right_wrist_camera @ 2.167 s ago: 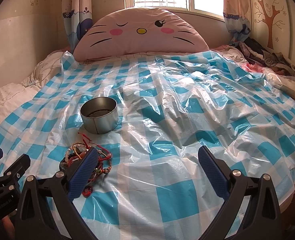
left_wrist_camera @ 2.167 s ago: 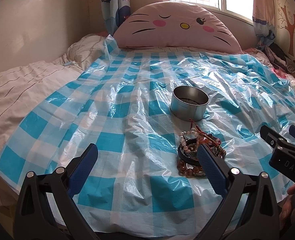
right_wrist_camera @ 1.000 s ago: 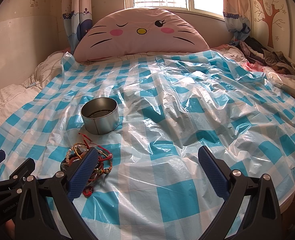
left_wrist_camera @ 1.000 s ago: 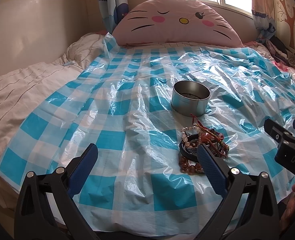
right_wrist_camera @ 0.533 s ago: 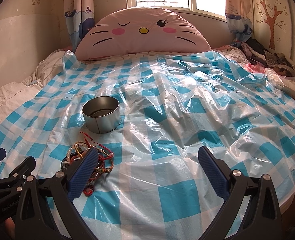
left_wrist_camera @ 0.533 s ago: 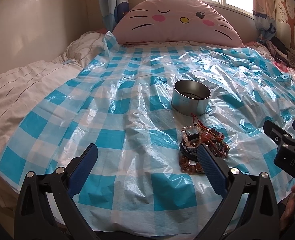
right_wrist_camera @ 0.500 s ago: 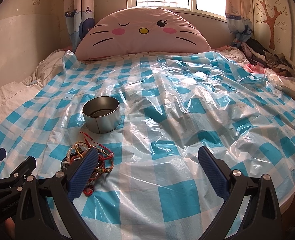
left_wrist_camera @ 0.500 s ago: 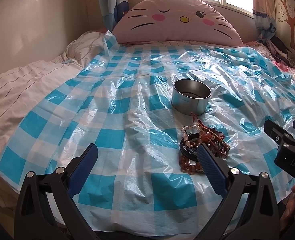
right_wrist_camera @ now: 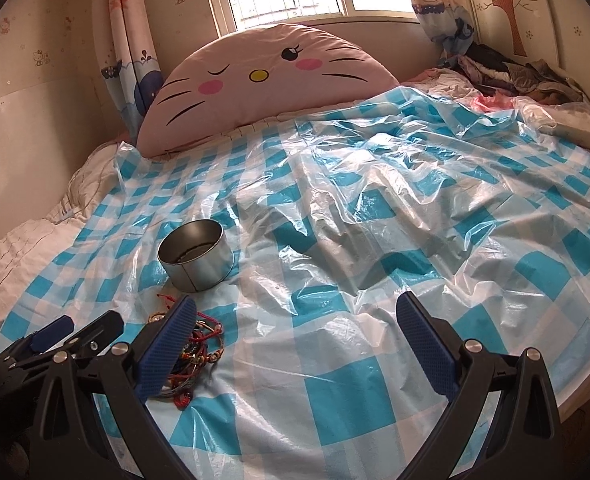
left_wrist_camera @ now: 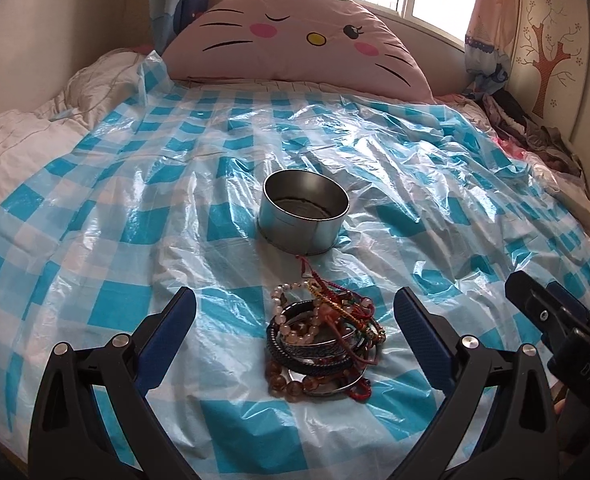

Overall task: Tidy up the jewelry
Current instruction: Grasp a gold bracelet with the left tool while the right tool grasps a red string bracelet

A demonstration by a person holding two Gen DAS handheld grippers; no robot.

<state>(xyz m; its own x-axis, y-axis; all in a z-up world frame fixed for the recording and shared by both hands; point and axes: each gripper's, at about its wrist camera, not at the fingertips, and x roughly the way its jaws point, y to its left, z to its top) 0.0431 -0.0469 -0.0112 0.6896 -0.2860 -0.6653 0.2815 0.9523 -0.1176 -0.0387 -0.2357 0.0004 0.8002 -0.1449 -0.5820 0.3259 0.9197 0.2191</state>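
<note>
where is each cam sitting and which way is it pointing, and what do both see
Left wrist view: rides the left hand-held gripper, low over the bed's near edge, facing the cat cushion; the bracelet pile lies between its open fingers, and the right hand-held gripper shows at the right edge.
Right wrist view: rides the right hand-held gripper, further right, facing the same way; its open fingers frame bare checked plastic sheet, and the left one shows at lower left.
Shared: metal tin, bracelet pile, sheet, cushion.

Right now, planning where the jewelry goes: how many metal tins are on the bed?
1: the round tin stands open on the checkered plastic sheet, just beyond the bracelet pile.
</note>
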